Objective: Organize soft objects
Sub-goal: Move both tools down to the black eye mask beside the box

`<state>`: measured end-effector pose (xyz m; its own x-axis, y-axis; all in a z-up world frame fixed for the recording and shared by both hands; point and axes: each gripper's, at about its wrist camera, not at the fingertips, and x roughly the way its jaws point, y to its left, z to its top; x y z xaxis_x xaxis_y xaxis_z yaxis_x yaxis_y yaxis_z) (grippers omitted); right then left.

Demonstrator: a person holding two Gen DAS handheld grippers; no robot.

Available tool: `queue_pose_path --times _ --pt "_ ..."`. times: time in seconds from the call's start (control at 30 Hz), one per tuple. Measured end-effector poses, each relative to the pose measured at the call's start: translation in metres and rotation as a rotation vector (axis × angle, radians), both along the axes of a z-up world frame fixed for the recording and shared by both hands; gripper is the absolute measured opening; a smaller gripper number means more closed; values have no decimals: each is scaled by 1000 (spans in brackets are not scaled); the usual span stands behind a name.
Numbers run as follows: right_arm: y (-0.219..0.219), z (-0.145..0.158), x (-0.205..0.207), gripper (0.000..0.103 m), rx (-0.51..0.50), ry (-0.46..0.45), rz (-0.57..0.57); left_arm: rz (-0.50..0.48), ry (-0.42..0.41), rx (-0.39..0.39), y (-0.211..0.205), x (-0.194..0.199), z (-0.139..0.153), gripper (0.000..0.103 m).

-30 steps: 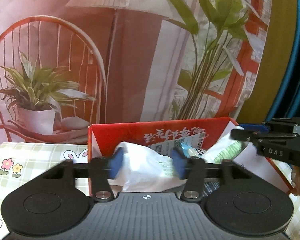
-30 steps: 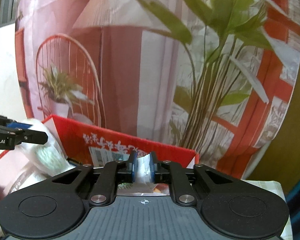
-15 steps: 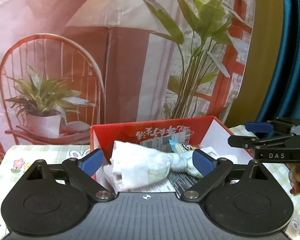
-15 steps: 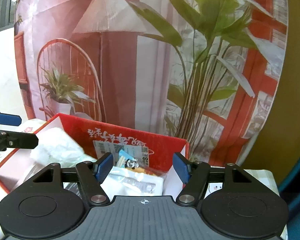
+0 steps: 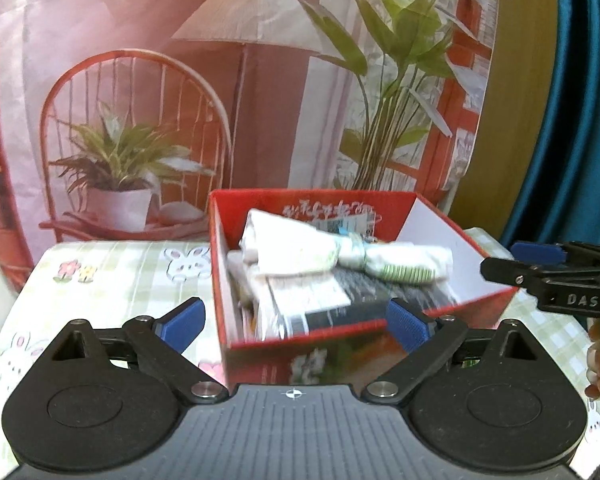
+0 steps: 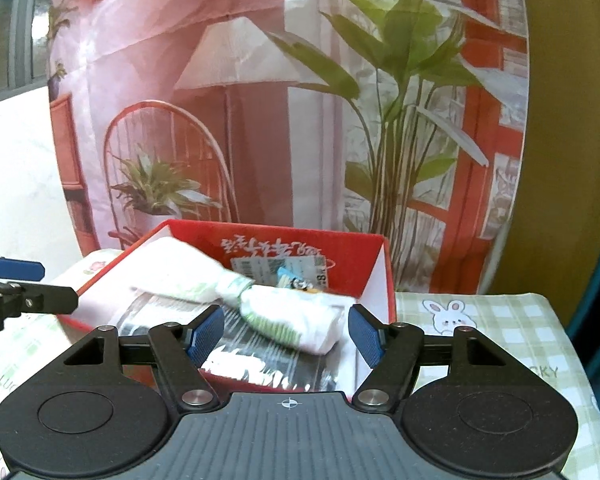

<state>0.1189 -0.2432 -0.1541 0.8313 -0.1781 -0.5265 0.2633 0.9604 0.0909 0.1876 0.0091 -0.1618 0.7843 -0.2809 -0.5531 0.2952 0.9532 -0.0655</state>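
A white soft bundle with green print, tied in the middle [image 5: 340, 258], lies across the top of a red cardboard box [image 5: 300, 352] on flat plastic-wrapped packets. It also shows in the right wrist view [image 6: 256, 300], inside the same box [image 6: 380, 256]. My left gripper [image 5: 294, 322] is open and empty, in front of the box's near wall. My right gripper [image 6: 286, 334] is open and empty, just short of the bundle's right end. The right gripper also shows at the right of the left wrist view [image 5: 540, 268].
The box stands on a green checked tablecloth with rabbit prints [image 5: 132, 276]. A printed backdrop with a chair, lamp and plants [image 5: 220, 100] hangs close behind. A blue curtain [image 5: 572, 120] is at the far right.
Both grippers let go of the bundle and opened, leaving it lying in the box. Both have pulled back and risen from the box.
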Motion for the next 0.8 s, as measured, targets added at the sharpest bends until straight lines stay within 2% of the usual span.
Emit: queue_pose_path --times 0.37,0.8 --pt "36 -16 -46 65 32 -17 12 20 25 -3 12 -38 -22 98" --pt "66 -78 -74 61 58 128 55 38 130 -15 23 -45 -73 97"
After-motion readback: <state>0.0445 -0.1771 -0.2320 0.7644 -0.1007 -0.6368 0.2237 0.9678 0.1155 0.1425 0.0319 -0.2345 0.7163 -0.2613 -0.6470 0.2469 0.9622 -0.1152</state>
